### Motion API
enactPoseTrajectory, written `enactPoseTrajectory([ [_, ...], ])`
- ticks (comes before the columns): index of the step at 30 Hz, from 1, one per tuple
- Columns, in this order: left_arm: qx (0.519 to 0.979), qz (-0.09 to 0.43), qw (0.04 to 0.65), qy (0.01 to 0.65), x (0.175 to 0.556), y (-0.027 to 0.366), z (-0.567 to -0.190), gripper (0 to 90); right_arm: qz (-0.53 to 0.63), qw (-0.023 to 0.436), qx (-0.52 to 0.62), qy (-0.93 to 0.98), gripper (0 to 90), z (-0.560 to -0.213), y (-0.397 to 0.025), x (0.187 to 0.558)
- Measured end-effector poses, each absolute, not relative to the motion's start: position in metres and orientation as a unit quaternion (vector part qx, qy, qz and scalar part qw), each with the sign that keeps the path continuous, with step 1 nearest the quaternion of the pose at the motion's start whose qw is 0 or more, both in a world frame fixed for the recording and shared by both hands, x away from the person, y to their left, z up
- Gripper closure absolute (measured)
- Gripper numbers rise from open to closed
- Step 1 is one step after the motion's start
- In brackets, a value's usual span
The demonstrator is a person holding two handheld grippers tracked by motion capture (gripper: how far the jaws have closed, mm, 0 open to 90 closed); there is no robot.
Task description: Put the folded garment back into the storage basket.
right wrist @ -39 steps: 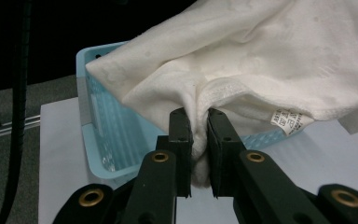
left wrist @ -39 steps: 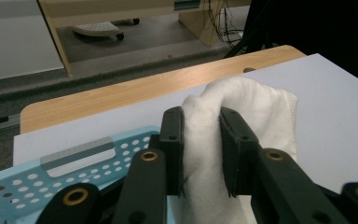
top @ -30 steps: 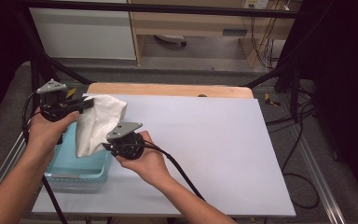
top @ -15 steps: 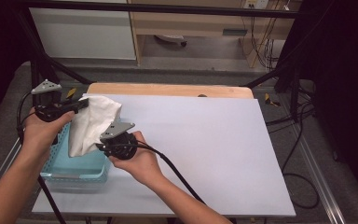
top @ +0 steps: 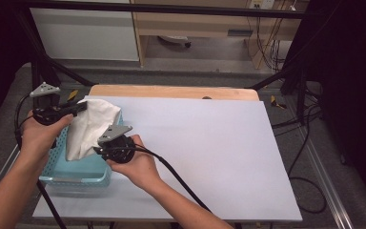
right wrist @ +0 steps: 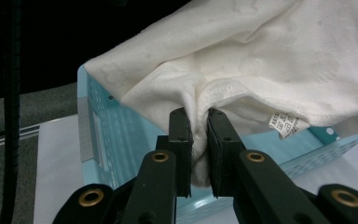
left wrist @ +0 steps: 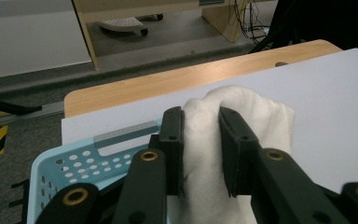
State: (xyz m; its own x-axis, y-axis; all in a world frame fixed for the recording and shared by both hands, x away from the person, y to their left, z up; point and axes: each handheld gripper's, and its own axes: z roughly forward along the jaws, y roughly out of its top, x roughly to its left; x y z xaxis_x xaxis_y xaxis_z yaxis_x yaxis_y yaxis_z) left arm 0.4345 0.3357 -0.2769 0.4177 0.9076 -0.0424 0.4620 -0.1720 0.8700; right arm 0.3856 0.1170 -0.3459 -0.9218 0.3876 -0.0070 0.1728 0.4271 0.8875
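Since a second earlier, the white cloth (top: 91, 128) had been carried a little toward the left of the high view, so that more of it hung over the light blue basket (top: 76, 172) at the lower left of the frame, and the left gripper (top: 78, 108) had drawn back slightly toward the left edge.

The cloth was held above the basket by both grippers. In the left gripper view, the jaws were seen closed partway on a thick bunch of fabric, a bulge of cloth (left wrist: 233, 116) pushed up between and beyond them. In the right gripper view, the right gripper (right wrist: 199, 140) was seen nearly closed, a thin fold near a hemmed edge pinched between its jaws, with a small sewn label (right wrist: 286, 125) hanging just right of centre.

The cloth was judged soft, limp and light: it sagged and creased between the two holds and would drape or slip wherever unsupported. A hold on a hem or corner was judged most secure, since bunched fabric could pull free.

The inside of the basket was largely covered by the cloth, so its contents could not be made out. The print on the label was too small to read. The lower end of the cloth was hidden behind the right gripper (top: 99, 150) in the high view.
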Motion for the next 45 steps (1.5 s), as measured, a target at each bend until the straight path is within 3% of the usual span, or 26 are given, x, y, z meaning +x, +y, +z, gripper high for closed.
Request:
enactPoseTrajectory([
  [42,0.719,0.245,0.417,0.499,0.444,0.365,-0.302,72.4,0.484,0.104,0.173,0.851,81.3,-0.365,0.156,0.391],
  [44,0.721,0.239,0.417,0.499,0.448,0.367,-0.308,69.0,0.48,0.103,0.181,0.852,75.5,-0.367,0.159,0.392],
  [45,0.722,0.245,0.409,0.501,0.449,0.368,-0.311,65.4,0.478,0.102,0.194,0.851,66.6,-0.368,0.161,0.392],
])
